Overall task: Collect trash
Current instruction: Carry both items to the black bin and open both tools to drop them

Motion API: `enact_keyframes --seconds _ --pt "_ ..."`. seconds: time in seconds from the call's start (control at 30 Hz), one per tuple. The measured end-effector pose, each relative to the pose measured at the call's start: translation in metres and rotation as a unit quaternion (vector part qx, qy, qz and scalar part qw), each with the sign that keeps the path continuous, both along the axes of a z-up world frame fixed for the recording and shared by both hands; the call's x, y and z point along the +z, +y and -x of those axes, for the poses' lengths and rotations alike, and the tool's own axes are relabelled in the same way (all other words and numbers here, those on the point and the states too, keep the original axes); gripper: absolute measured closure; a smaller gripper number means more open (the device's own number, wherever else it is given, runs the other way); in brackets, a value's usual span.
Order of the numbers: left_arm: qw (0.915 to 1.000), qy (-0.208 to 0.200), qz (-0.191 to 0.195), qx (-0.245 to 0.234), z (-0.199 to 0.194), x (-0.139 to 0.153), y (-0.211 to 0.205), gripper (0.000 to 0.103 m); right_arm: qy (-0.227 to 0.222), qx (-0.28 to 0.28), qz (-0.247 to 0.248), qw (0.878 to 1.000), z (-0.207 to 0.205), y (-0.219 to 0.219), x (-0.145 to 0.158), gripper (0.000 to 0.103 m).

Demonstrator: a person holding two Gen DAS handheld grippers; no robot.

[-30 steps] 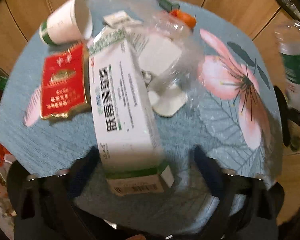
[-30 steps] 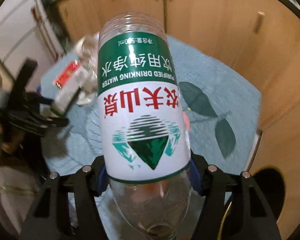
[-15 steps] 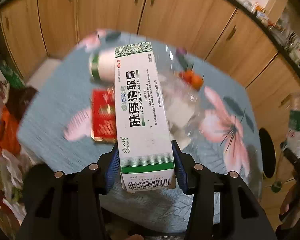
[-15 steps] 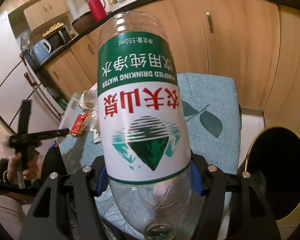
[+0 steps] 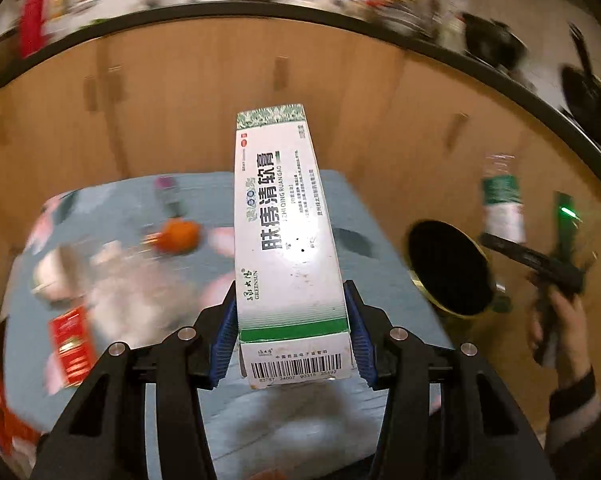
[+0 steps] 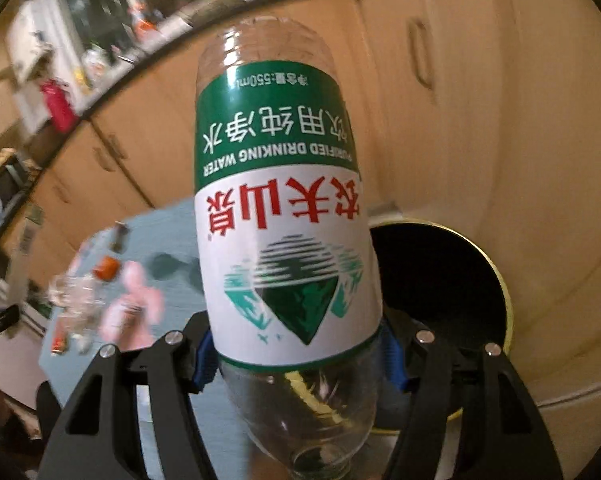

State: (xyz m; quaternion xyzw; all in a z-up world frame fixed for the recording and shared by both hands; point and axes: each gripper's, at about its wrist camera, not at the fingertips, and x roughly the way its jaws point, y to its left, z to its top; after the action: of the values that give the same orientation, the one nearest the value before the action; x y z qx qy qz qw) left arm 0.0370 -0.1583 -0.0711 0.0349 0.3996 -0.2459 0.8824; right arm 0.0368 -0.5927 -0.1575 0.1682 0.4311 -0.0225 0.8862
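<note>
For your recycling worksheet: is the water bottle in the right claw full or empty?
Empty. The water bottle is see-through above and below its label, with no liquid visible. It is held neck toward the camera.

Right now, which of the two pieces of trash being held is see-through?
The water bottle in the right tool: clear plastic, empty. The ointment box in the left tool is opaque cardboard.

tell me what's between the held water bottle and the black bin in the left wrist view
Nothing: in the left wrist view the water bottle hangs in the right gripper beside the bin, with only wooden cabinet front behind the gap.
</note>
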Motion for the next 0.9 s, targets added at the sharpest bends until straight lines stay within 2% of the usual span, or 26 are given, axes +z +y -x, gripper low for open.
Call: enact_keyframes --seconds 0.1,0.13,0.17,0.23,0.27,0.33,0.4,0.43,0.47,0.57,0.63,0.67,0.7,0.9 --pt "0.9991 0.007 -0.005 -0.042 -0.004 -0.011 -0.042 0.056 0.126 0.012 0.006 0.992 -0.032 -0.022 -0.035 0.039" --pt "0.9986 0.007 -0.007 -0.052 -0.004 -0.013 -0.051 0.056 0.181 0.031 0.004 0.983 -0.045 -0.027 -0.048 0.039" --pt "0.9979 0.004 -0.01 -0.063 -0.003 -0.014 -0.061 0.056 0.212 0.04 0.009 0.976 -0.051 -0.03 -0.055 0.039" --pt "0.9966 0.001 -0.012 -0.082 -0.001 -0.016 -0.077 0.057 0.294 0.061 0.036 0.953 -0.064 -0.033 -0.072 0.039" --pt "0.9957 0.001 -0.012 -0.092 0.0 -0.017 -0.085 0.058 0.317 0.07 0.042 0.945 -0.069 -0.032 -0.078 0.039" --pt "0.9942 0.0 -0.015 -0.106 0.001 -0.019 -0.095 0.06 0.377 0.085 0.055 0.921 -0.082 -0.032 -0.099 0.039" --pt "0.9927 0.01 -0.013 -0.119 0.003 -0.022 -0.106 0.062 0.412 0.09 0.075 0.904 -0.093 -0.03 -0.115 0.039" --pt "0.9925 0.011 -0.013 -0.121 0.004 -0.024 -0.105 0.068 0.424 0.088 0.086 0.897 -0.098 -0.031 -0.122 0.039" --pt "0.992 0.013 -0.015 -0.125 0.004 -0.027 -0.109 0.073 0.431 0.085 0.09 0.894 -0.102 -0.031 -0.127 0.038" --pt "0.9906 0.024 -0.013 -0.134 0.0 -0.032 -0.119 0.073 0.446 0.077 0.106 0.885 -0.106 -0.035 -0.143 0.037" --pt "0.9906 0.027 -0.015 -0.133 -0.005 -0.034 -0.122 0.073 0.442 0.07 0.132 0.884 -0.103 -0.035 -0.145 0.026" --pt "0.9904 0.029 -0.015 -0.134 -0.008 -0.035 -0.124 0.079 0.433 0.065 0.143 0.887 -0.102 -0.036 -0.14 0.009" --pt "0.9902 0.029 -0.02 -0.135 -0.011 -0.037 -0.127 0.079 0.419 0.061 0.15 0.893 -0.1 -0.036 -0.132 0.004" --pt "0.9867 0.038 -0.025 -0.156 -0.026 -0.041 -0.158 0.08 0.315 0.038 0.168 0.933 -0.074 -0.037 -0.06 0.003"
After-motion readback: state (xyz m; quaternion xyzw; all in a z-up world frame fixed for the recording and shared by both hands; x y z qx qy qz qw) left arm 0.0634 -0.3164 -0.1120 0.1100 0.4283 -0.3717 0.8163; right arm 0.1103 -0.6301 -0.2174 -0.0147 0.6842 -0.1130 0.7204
